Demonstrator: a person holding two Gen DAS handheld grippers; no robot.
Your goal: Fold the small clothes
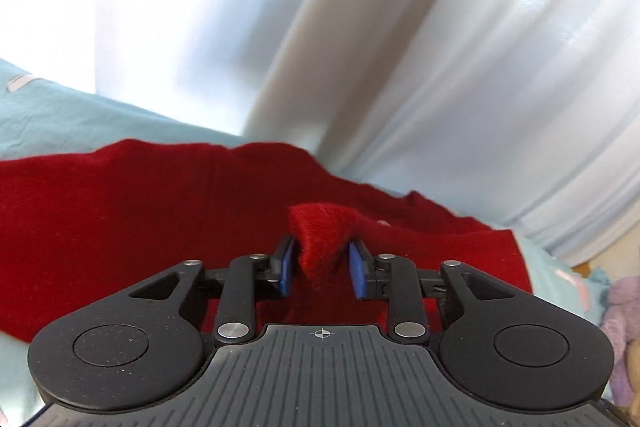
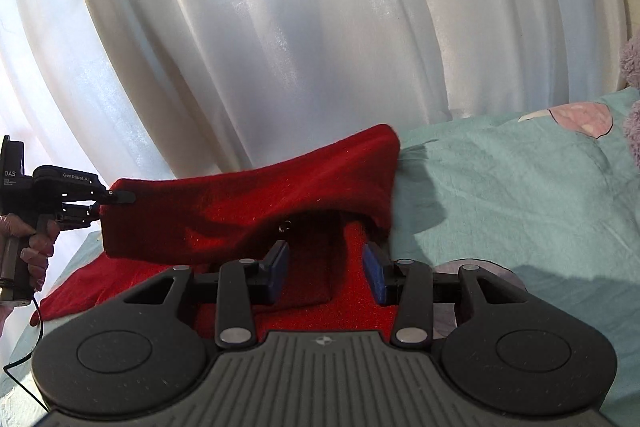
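Note:
A red knitted garment [image 1: 120, 211] lies spread on a pale teal bed sheet [image 1: 60, 115]. In the left wrist view my left gripper [image 1: 321, 243] has a raised tuft of the red fabric pinched between its blue pads. The right wrist view shows that same left gripper [image 2: 116, 201], carried by a gloved hand [image 2: 36, 247], holding one edge of the red garment [image 2: 260, 195] up off the bed. That lifted edge runs across to a raised corner in front of my right gripper [image 2: 326, 247]. Folded red fabric fills the gap between its blue pads, which are shut on it.
White translucent curtains [image 2: 320, 27] hang right behind the bed's far edge. A purple plush toy [image 2: 634, 59] sits at the right, also visible low in the left wrist view as the plush toy [image 1: 624, 307]. The teal sheet [image 2: 520, 195] with a pink print stretches to the right.

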